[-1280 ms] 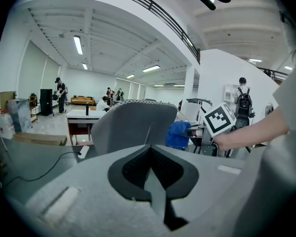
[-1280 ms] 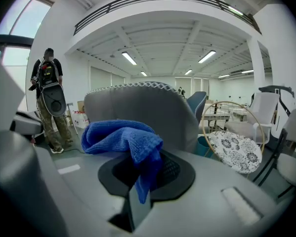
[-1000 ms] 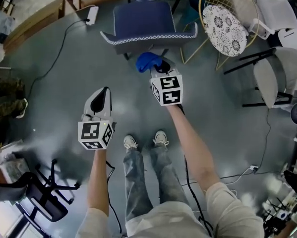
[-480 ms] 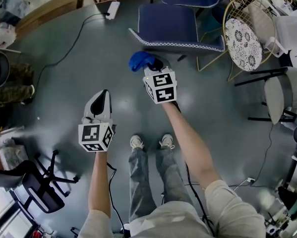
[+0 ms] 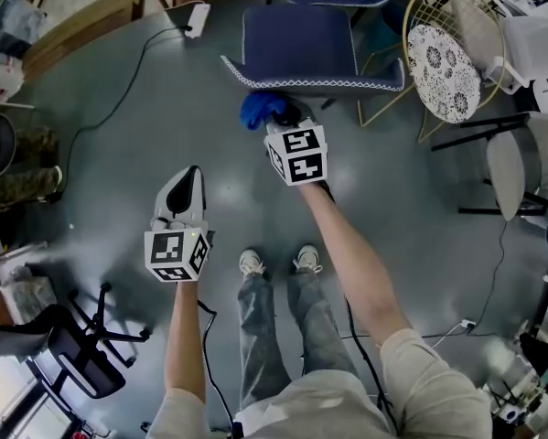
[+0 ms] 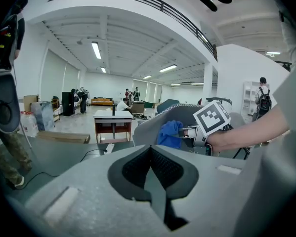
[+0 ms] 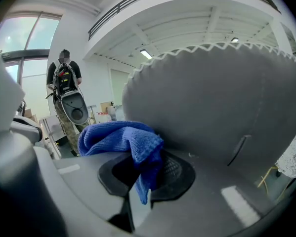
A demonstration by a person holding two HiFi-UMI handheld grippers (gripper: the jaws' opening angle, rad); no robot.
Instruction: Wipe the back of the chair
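A blue upholstered chair (image 5: 301, 39) with white zigzag trim stands ahead, its back (image 5: 315, 82) facing me. My right gripper (image 5: 281, 117) is shut on a blue cloth (image 5: 258, 110) and holds it against the left part of the chair back. In the right gripper view the cloth (image 7: 123, 139) bunches over the jaws, right against the grey back panel (image 7: 212, 102). My left gripper (image 5: 190, 177) hangs lower left, well short of the chair, shut with nothing in it. From the left gripper view I see the cloth (image 6: 168, 134) and the right gripper's marker cube (image 6: 212, 118).
A gold wire chair with a patterned cushion (image 5: 443, 58) stands right of the blue chair, and grey chairs (image 5: 511, 167) further right. A power strip and cable (image 5: 198, 18) lie at the back left near a wooden bench (image 5: 81, 16). A black office chair (image 5: 72, 355) is behind, lower left.
My right gripper carried the cloth forward until it met the chair back. The left gripper stayed where it was.
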